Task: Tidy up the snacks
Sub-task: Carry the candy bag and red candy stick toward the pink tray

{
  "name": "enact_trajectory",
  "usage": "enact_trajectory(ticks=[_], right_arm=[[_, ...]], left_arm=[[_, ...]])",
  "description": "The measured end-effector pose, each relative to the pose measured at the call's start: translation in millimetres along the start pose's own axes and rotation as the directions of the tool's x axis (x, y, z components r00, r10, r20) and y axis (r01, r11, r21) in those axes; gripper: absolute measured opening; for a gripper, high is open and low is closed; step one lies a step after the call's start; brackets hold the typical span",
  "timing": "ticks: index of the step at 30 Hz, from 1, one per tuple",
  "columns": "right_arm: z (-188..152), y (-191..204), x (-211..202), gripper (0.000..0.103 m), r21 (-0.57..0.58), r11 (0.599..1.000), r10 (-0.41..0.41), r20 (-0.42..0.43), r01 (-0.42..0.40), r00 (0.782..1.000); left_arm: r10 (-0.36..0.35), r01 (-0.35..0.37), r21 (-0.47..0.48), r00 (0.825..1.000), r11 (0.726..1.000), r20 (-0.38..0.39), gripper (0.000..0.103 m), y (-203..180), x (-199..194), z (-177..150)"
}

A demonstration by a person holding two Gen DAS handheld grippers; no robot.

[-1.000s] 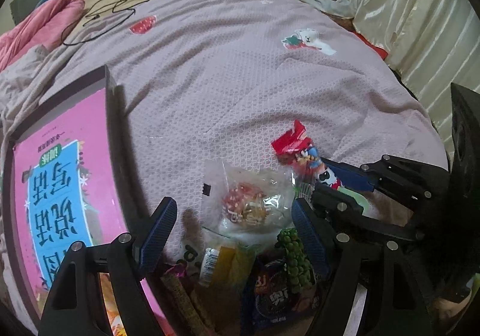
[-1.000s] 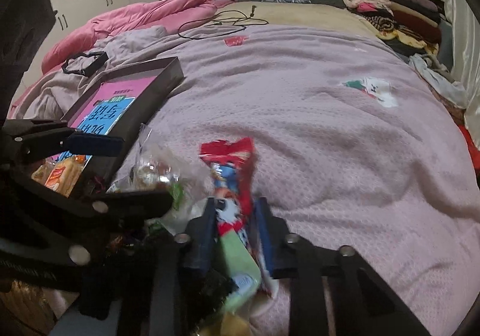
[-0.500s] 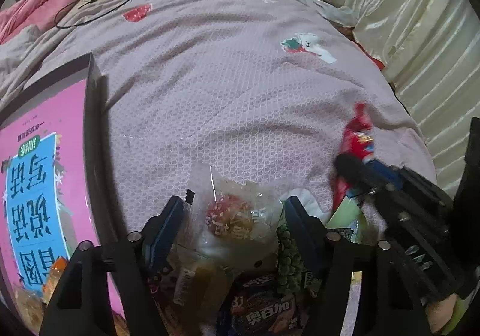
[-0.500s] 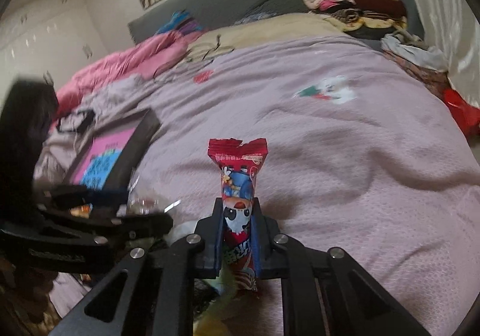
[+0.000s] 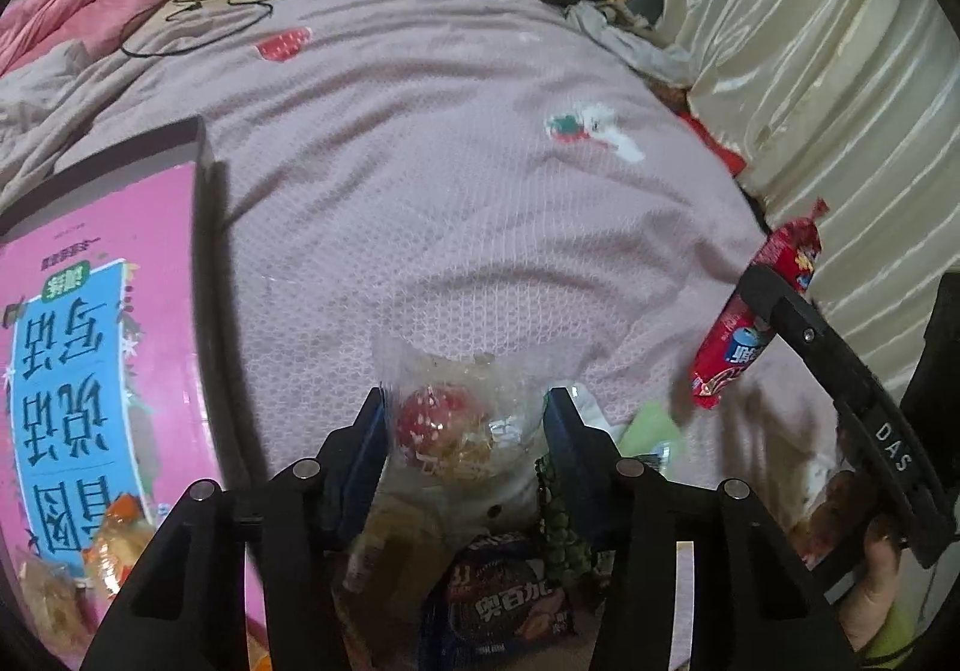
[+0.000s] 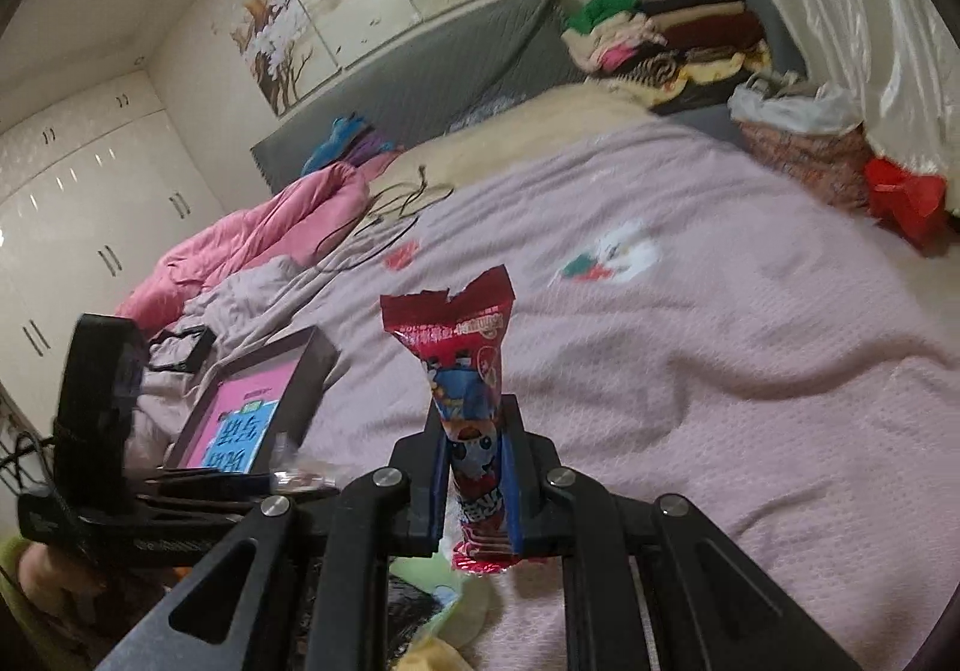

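My right gripper [image 6: 474, 434] is shut on a red sausage-stick snack [image 6: 462, 371] and holds it upright above the bed; it also shows in the left wrist view [image 5: 756, 311]. My left gripper [image 5: 465, 419] is open, its fingers on either side of a clear bag of candies [image 5: 456, 419] that lies on a pile of snacks, with a dark cookie pack [image 5: 504, 605] and a green pea pack [image 5: 561, 527] below it. A dark tray [image 5: 204, 251] with a pink and blue book inside lies to the left, several snacks [image 5: 114, 545] at its near end.
The bed has a mauve cover [image 5: 450, 161]. A black cable [image 5: 222, 5] and a pink quilt [image 5: 78, 17] lie at the far left. Folded clothes [image 6: 672, 35] are stacked at the headboard. A cream curtain [image 5: 810, 59] hangs on the right.
My right gripper has lifted the red snack off the pile and raised it high, tilting up. My left gripper has moved forward around the clear candy bag, still open.
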State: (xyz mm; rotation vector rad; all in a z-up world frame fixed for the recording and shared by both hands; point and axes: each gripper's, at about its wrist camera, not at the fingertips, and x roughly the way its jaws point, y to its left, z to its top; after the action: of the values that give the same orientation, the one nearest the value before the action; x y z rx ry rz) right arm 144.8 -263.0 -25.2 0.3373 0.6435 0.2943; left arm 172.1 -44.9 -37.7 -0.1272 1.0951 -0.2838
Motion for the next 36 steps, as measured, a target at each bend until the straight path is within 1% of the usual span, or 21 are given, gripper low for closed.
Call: enact_trajectory(ticks=[3,6,9,14,17,25,36], right_arm=[[0,3,-7,0.015,-0.002,1.000,0.006,0.018,-0.005,1.000],[-1,8,-9,0.015,-0.024,1.000,0.003,0.017,-0.003,1.000],[-3,16,-12,0.015,-0.051,0.999,0.004,0.019,-0.003,1.000],[-8,31,-17,0.015,-0.081,0.997,0.019,0.018,-0.017,1.000],[-11,44,-21,0.015,-0.107,0.994,0.036,0.010,-0.034,0.999],[-16,76,-29,0.015,-0.163,0.982,0.092,0.004,-0.090,0.996],[-27,121,-32,0.015,-0.214,0.962,0.165,-0.032,-0.168,0.986]], left_arm=[[-0.010,0.010,-0.006,1.000,1.000,0.028,0.053,1,-15,1],[-0.014,0.015,-0.008,0.999,1.000,0.047,0.053,4,-26,0],[-0.002,0.003,-0.004,0.998,1.000,0.055,0.053,6,-32,-2],[-0.006,0.007,-0.015,0.997,1.000,0.072,0.052,11,-45,-9],[-0.002,0.002,-0.002,0.996,1.000,0.086,0.052,11,-55,-14],[0.038,-0.040,0.014,0.992,0.999,0.118,0.052,16,-79,-27],[0.057,-0.054,-0.025,0.989,0.998,0.140,0.052,39,-104,-44]])
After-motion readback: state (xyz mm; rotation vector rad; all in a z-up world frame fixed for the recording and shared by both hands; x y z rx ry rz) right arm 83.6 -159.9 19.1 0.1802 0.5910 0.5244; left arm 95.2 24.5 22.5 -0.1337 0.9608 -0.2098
